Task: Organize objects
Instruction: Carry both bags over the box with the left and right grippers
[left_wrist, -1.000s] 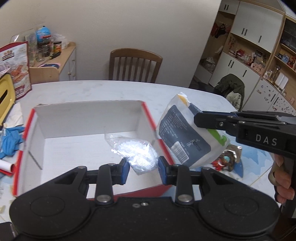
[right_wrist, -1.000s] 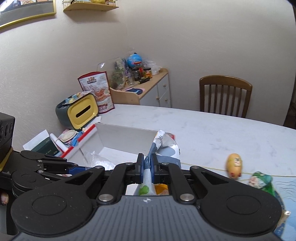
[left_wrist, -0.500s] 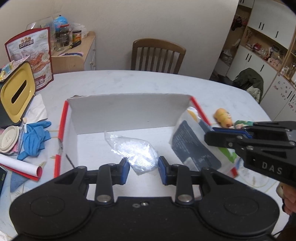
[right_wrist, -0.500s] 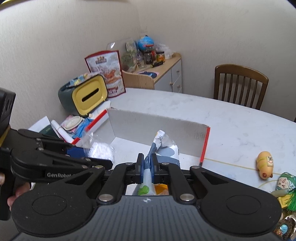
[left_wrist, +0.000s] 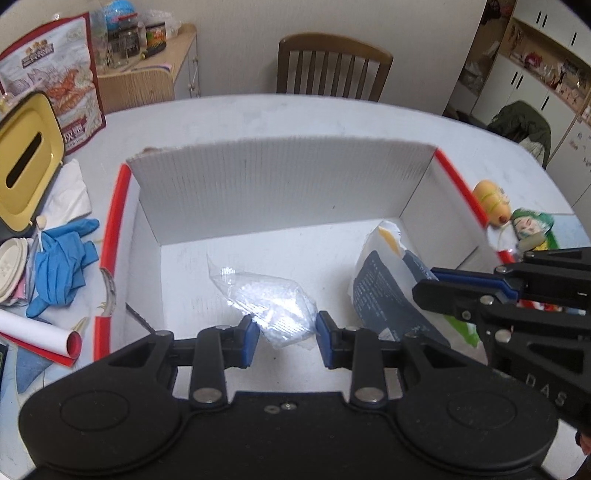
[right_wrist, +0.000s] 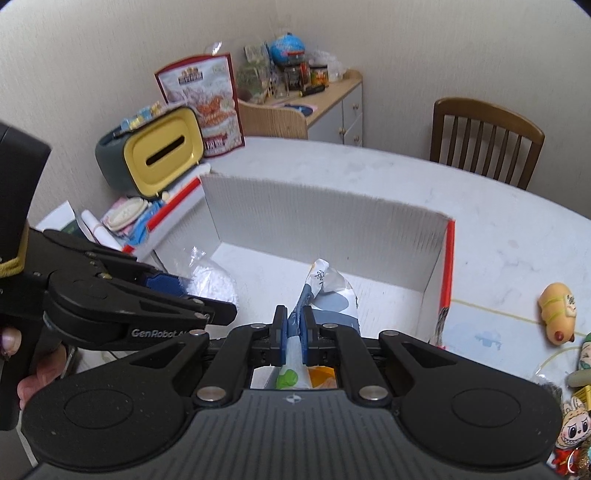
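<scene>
Left hand-held gripper (left_wrist: 284, 338) pinches a clear plastic bag of white granules (left_wrist: 273, 306), hanging over the floor of the white cardboard box (left_wrist: 280, 188) with red edges. To its right, the right hand-held gripper (right_wrist: 293, 332), pressed tight, clamps a printed snack packet (right_wrist: 325, 291) inside the same box. Box sits on a white counter (right_wrist: 498, 229); wooden chair (left_wrist: 332, 66) beyond both, yellow tissue box (left_wrist: 26, 162) far left.

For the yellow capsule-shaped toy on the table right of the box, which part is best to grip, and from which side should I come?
Grip the yellow capsule-shaped toy across its narrow middle, coming from above. It lies on its side on the white table, apart from the white box, so its long rounded sides are free, while its domed ends would probably slip from the tongs.
</scene>
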